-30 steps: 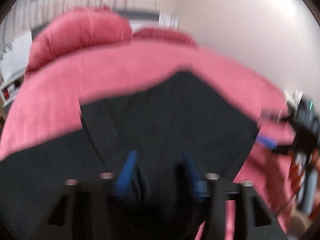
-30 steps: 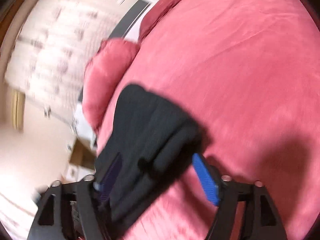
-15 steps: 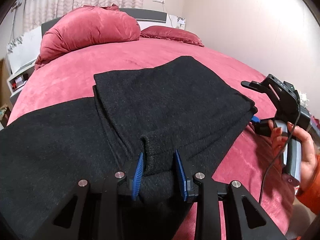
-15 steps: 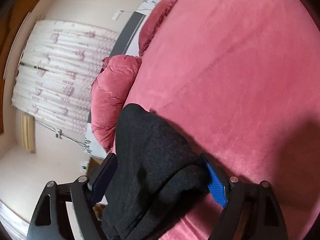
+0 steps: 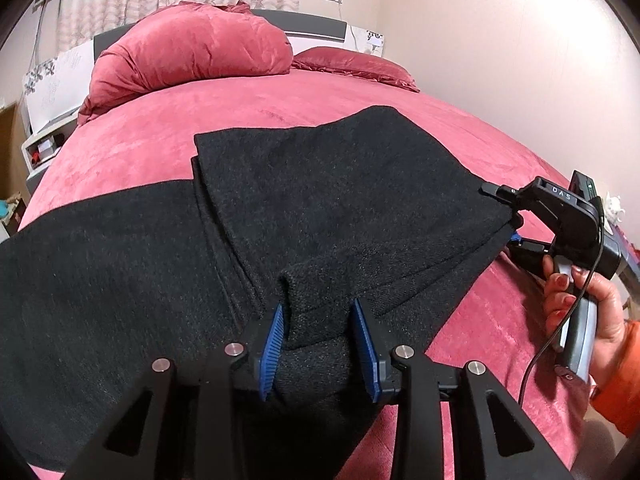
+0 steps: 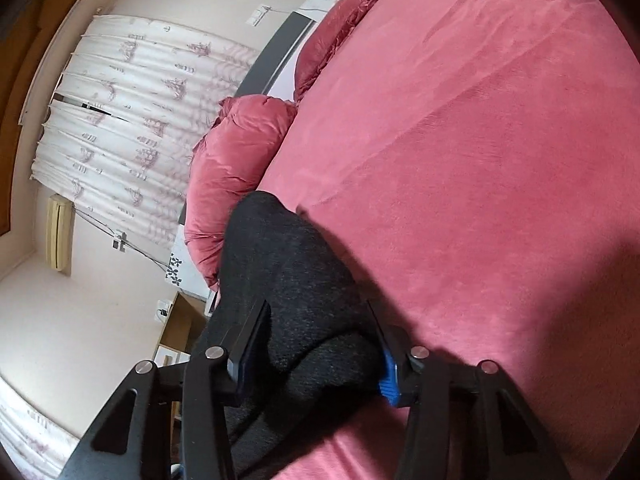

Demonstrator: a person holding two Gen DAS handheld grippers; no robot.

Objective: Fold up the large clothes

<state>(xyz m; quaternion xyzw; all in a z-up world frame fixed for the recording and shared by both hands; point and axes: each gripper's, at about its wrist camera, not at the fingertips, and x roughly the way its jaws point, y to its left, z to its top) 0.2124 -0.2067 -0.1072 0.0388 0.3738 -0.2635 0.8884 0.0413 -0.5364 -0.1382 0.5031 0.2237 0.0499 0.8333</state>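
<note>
On the red bed (image 5: 132, 160) the black garment (image 5: 340, 184) lies half folded, the left gripper (image 5: 318, 344) pinching its near bunched edge and the right gripper (image 6: 316, 354), fingers just narrowed, clamping the right corner, seemingly to keep the fold taut.

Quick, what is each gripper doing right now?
Left gripper: shut on the black garment.
Right gripper: jaws just closing, shut on the same garment.

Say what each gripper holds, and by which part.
Left gripper: a bunched fold of the black garment. Right gripper: a thick bunch at its edge, jaws just closing.
</note>
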